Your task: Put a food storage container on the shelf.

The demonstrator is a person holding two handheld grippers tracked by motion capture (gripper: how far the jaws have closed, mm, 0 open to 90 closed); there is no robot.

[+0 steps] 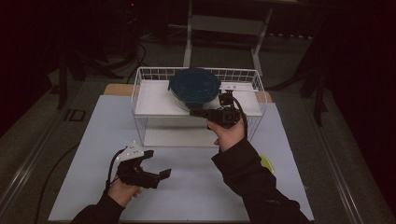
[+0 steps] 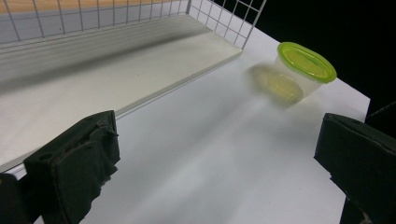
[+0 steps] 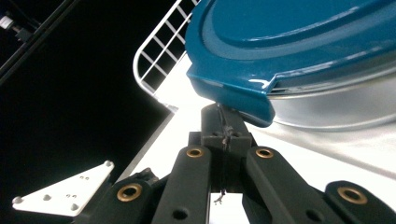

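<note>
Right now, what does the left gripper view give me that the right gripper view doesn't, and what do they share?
Left gripper view alone: a clear tub with a lime-green lid on the white table, seen between the left gripper's wide-open jaws. Right gripper view alone: the right gripper, jaws shut, its tips under the lip of a teal-lidded clear container on the upper shelf. Shared: the white wire rack.

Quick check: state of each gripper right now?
Left gripper: open, holding nothing.
Right gripper: shut, tips under the blue lid tab; grip unclear.
</note>
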